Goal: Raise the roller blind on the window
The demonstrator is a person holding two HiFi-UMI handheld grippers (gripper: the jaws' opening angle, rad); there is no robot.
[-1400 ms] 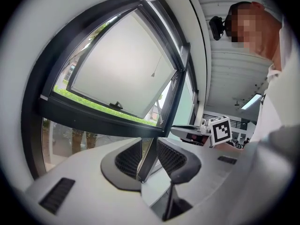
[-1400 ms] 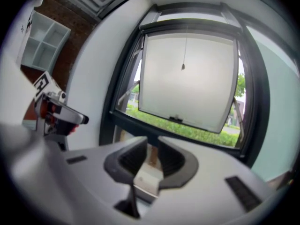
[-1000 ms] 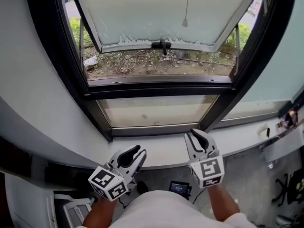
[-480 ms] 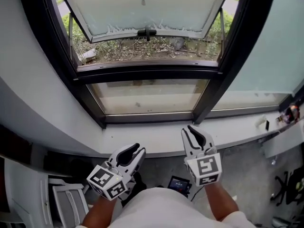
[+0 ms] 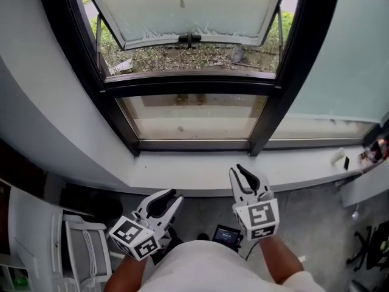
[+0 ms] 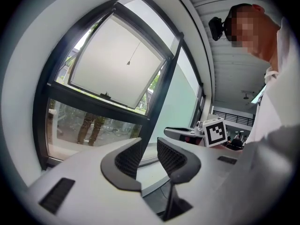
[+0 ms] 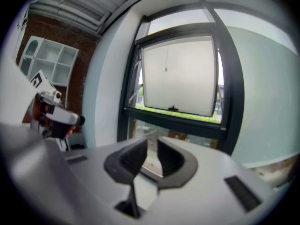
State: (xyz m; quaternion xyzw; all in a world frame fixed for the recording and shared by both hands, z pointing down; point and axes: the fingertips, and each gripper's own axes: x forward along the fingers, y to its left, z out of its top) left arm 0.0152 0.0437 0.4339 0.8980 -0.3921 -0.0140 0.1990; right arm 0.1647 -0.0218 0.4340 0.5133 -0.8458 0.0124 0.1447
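The pale roller blind (image 5: 194,8) covers the upper window pane inside the black frame (image 5: 285,59). Its thin pull cord ends in a small bead (image 5: 181,3). In the left gripper view the blind (image 6: 117,64) and its cord bead (image 6: 127,63) stand far ahead. The blind (image 7: 180,74) is equally far off in the right gripper view. My left gripper (image 5: 169,197) is open and empty, low and short of the white sill (image 5: 194,174). My right gripper (image 5: 244,173) reaches the sill's near edge. Its jaws have just been closing a little and stand narrowly open with nothing between them.
A white chair (image 5: 88,248) stands at the lower left. A dark device (image 5: 228,235) lies on the floor under the sill. Small items (image 5: 340,158) sit on the sill at the right. A white shelf unit (image 7: 51,62) stands against a brick wall.
Both grippers have drawn back from the window sill toward the person and sunk slightly. The head view has shifted, so the sill now lies beyond the fingertips.
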